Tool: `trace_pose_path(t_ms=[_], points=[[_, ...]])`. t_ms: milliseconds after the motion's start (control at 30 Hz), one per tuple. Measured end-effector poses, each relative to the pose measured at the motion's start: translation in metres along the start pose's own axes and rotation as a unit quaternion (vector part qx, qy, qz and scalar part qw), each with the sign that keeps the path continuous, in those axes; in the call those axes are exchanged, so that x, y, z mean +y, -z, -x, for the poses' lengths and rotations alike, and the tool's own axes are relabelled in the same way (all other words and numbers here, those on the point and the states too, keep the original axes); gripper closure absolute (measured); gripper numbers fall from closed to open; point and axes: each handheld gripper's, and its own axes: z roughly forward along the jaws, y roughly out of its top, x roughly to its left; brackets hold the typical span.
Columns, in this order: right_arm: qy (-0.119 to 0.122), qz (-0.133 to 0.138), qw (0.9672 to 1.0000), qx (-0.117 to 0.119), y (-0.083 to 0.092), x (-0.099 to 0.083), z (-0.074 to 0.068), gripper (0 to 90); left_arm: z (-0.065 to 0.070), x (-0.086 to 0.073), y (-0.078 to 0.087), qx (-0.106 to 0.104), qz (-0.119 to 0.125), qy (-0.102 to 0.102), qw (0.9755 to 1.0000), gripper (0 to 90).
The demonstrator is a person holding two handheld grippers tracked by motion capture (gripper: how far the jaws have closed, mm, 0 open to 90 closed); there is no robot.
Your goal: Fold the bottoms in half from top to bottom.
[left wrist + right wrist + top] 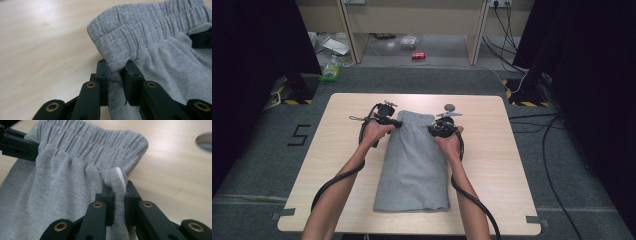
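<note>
Grey shorts [414, 165] lengthwise, waistband at far end, pinched by left gripper [117, 71] and right gripper [120, 188]

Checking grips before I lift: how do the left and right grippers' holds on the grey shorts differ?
The left gripper pinches a plain grey fold just below the waistband; the right gripper pinches a bunched fold showing white lining. They hold opposite waistband corners of the grey shorts. Both are shut on fabric.

You see the table [362, 165] evenly lit from above, dark curtains [252, 60] flanking it. Glare whitens the wood in both gripper views, where near jaws blur softly.
</note>
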Motion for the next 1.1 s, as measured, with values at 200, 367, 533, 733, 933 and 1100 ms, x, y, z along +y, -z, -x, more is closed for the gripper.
trace_pose_path(t_ms=[200,367,533,733,933,1100], points=[[-0.002,0.029,0.9996,0.004,0.015,0.017,0.003,83.0,0.001,0.012,0.020,-0.017,0.034,-0.011,0.9992,75.9],[-0.003,0.047,0.9986,0.022,0.028,0.018,0.004,83.0,0.005,0.012,0.034,-0.034,0.051,-0.029,0.9977,76.0],[0.000,0.055,0.9980,0.031,0.036,0.015,0.001,83.0,0.007,0.009,0.042,-0.042,0.051,-0.034,0.9972,76.0],[0.017,0.062,0.9972,0.038,0.045,0.014,-0.007,83.0,0.008,0.002,0.055,-0.055,0.062,-0.041,0.9957,76.0],[0.026,0.073,0.9956,0.052,0.059,0.005,-0.014,83.0,0.012,-0.013,0.070,-0.074,0.081,-0.059,0.9923,76.0],[0.032,0.081,0.9942,0.062,0.070,-0.007,-0.020,83.0,0.019,-0.027,0.081,-0.090,0.095,-0.073,0.9887,76.0]])
